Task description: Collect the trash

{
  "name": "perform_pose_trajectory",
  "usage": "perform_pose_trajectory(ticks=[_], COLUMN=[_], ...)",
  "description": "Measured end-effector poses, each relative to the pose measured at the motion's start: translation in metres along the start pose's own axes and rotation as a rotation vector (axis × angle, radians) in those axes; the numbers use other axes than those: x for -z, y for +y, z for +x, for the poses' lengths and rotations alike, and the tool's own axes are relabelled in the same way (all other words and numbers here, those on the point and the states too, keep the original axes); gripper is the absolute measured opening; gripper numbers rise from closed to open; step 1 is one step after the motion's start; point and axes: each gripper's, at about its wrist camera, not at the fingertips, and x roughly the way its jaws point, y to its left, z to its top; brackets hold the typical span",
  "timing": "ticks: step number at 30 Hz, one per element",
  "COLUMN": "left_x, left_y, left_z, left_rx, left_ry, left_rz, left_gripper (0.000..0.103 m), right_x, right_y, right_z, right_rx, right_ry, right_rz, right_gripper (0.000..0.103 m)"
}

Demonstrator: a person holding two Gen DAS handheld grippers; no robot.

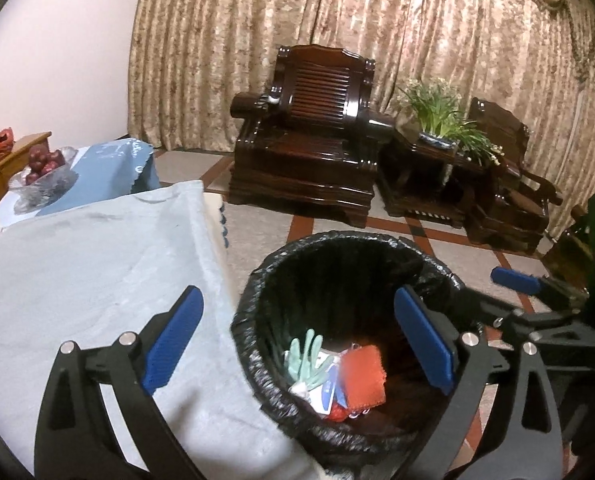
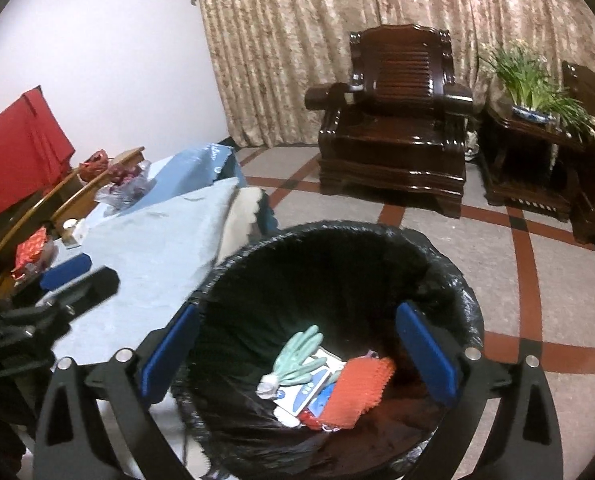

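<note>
The round bin with a black plastic bag (image 2: 449, 280) stood beside the pale blue cloth table (image 1: 77, 280). Both the left tongs (image 1: 297, 344) and right tongs (image 2: 297, 356) were wide open, holding nothing. A mint green rubber glove (image 2: 297, 356), an orange net bag (image 2: 357, 392) and a white and blue packet (image 2: 303, 392) lay inside; its writing was too blurry to read

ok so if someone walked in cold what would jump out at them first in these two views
The black-lined trash bin fills the foreground of both views, with a pale green glove and an orange mesh piece lying among papers at its bottom. Both the left gripper and the right gripper hang open and empty over it. Behind, a dark wooden armchair stands before patterned curtains.
</note>
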Motion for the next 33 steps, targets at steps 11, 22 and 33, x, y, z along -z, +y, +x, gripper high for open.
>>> perform_pose_trajectory(ticks=[11,22,33], left_x=[-0.001,-0.007,-0.010], left_y=[0.010,0.007,0.002], left_z=[-0.041,-0.073,-0.086], left_rx=[-0.049,-0.083,-0.104], left_ry=[-0.032,-0.080,-0.105], left_rz=[-0.017,-0.014,-0.007], left_gripper=[0.094,0.094,0.095], right_x=[-0.006,-0.011,-0.014], right_y=[0.030,0.045,0.051], right_z=[-0.029,-0.048,-0.057], right_rx=[-0.034,-0.038,-0.039], right_ry=[-0.045,-0.084,-0.100], right_rz=[-0.051,-0.077,-0.089], right_gripper=[0.097,0.097,0.097])
